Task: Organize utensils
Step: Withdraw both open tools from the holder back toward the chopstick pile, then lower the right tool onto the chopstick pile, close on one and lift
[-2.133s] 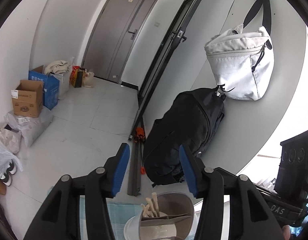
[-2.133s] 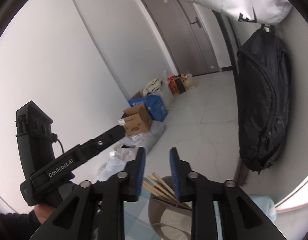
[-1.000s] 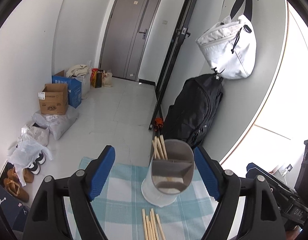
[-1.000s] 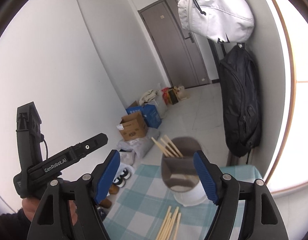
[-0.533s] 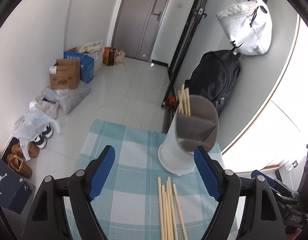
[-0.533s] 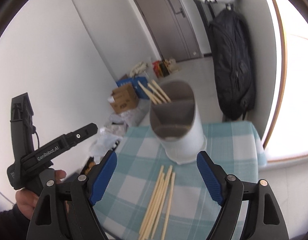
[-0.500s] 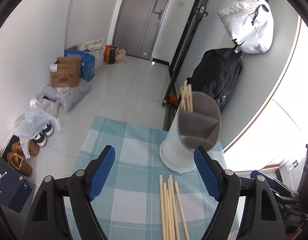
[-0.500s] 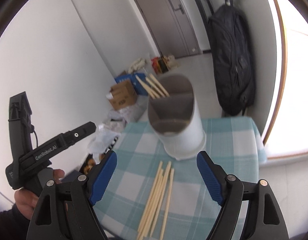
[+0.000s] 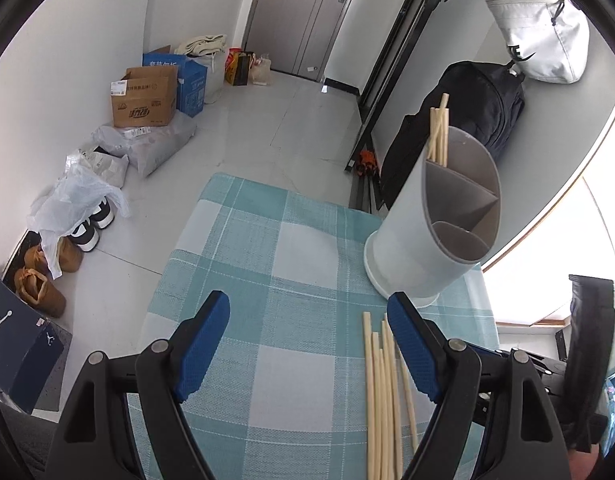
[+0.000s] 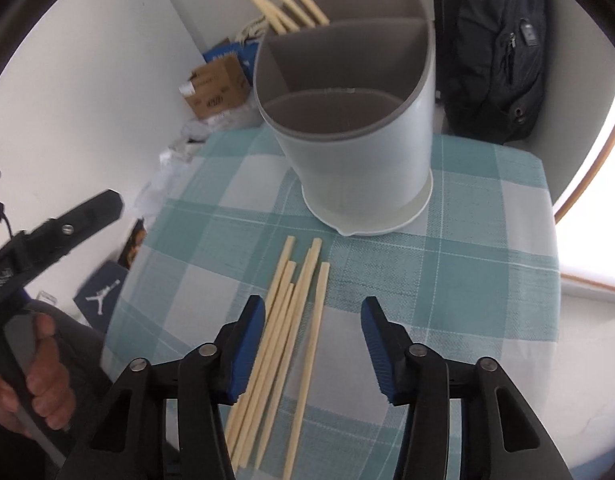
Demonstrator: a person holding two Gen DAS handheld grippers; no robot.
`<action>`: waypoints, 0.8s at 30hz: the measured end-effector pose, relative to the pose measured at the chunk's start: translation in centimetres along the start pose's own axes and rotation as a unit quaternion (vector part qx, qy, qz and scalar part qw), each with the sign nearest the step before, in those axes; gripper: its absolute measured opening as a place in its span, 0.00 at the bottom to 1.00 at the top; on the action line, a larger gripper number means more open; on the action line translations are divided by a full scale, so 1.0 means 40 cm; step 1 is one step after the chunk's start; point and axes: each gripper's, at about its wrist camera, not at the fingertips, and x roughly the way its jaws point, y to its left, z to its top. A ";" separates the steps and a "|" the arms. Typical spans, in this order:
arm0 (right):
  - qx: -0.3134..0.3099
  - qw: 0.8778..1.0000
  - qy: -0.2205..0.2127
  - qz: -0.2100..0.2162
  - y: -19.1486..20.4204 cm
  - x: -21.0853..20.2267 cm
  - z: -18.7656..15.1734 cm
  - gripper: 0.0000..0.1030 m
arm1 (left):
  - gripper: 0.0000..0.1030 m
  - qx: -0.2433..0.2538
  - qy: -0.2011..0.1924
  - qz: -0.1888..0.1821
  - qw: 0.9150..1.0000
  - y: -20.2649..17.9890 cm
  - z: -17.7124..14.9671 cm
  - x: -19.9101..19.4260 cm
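Both cameras now look down on the table from nearer than half a second ago, and the right gripper (image 10: 311,344) has come lower over the loose chopsticks (image 10: 285,344).

Loose chopsticks: pale wooden sticks, about six, lying side by side on the checked cloth (image 10: 447,280) just in front of the holder; near ends cut off by the right gripper's left finger (image 10: 245,354) and the picture's lower edge, so the exact count is unsure. In the left wrist view the same bundle (image 9: 381,396) runs under the left gripper's right finger (image 9: 411,350).

Utensil holder (image 10: 355,120): white, grey-lined, three compartments, upright on the cloth at its far right part. Stored chopsticks (image 10: 283,0) stand tilted in the rear compartment; the other two show nothing inside, though their floors are hidden.

Right gripper: jaws spread apart, holding nothing, hovering over the bundle with no contact visible.

Left gripper (image 9: 307,344): jaws wide apart, holding nothing, over bare cloth left of the bundle. Its handle and the person's hand (image 10: 35,396) appear at the right view's left edge, blurred.

Surroundings: black backpack (image 9: 459,120), white bag (image 9: 543,40), cardboard box (image 9: 145,98), shoes (image 9: 47,268) on the floor.
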 end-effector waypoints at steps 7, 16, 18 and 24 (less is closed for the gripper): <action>-0.008 0.998 0.057 -0.019 0.002 0.093 0.036 0.25 | 0.75 -0.033 0.017 0.008 0.999 0.051 0.007 0.016; -0.037 0.995 0.060 -0.072 0.033 0.126 0.064 0.23 | 0.75 -0.043 0.013 0.014 0.999 0.062 0.011 0.004; -0.037 0.995 0.060 -0.074 0.034 0.124 0.064 0.16 | 0.75 -0.044 0.014 0.014 0.999 0.064 0.013 0.006; -0.027 0.995 0.065 -0.069 0.013 0.117 0.050 0.14 | 0.75 -0.052 0.018 0.009 0.998 0.074 0.019 0.007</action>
